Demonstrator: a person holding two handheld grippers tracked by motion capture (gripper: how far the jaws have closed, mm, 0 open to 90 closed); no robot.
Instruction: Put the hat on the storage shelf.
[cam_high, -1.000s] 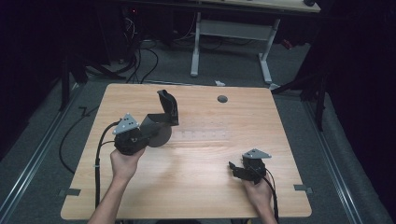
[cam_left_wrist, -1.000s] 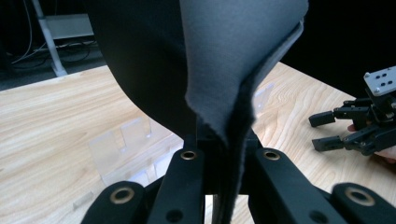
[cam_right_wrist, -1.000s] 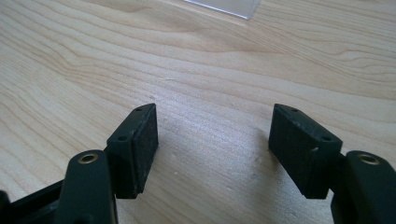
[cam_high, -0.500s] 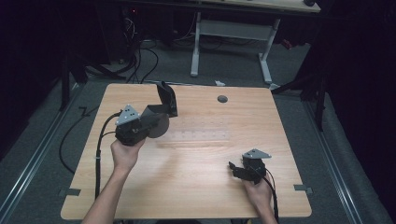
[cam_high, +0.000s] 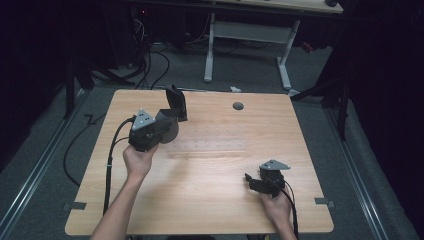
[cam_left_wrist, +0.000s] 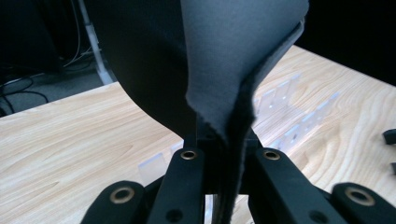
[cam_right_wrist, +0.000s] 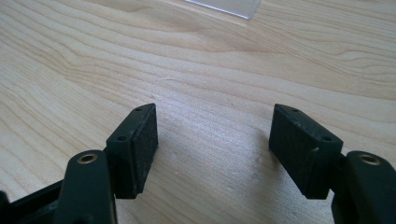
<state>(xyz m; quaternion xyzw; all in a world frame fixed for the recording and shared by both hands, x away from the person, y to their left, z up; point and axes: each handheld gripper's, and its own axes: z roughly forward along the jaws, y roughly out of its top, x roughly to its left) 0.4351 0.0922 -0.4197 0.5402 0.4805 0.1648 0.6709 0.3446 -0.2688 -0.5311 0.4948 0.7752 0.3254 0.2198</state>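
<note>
My left gripper (cam_high: 170, 120) is raised over the table's (cam_high: 300, 150) far left part and shut on a dark grey felt-like cloth (cam_high: 176, 101). The cloth stands up folded from the jaws. In the left gripper view the cloth (cam_left_wrist: 233, 51) rises between the closed jaws of my left gripper (cam_left_wrist: 226, 151), hiding much of the table. My right gripper (cam_high: 252, 181) rests low near the front right. Its jaws stand wide apart over bare wood, and the right gripper view shows nothing between the fingers of my right gripper (cam_right_wrist: 215, 128).
A clear plastic rack (cam_high: 207, 146) lies flat mid-table, between the two grippers; its slotted strips (cam_left_wrist: 299, 123) show past the cloth. A round grey cable hole (cam_high: 238, 106) sits near the far edge. Beyond the table stand white desk legs (cam_high: 210, 50), with cables on the floor.
My left hand has carried the cloth a little toward the far edge of the table. The right gripper has stayed where it was, still open.
</note>
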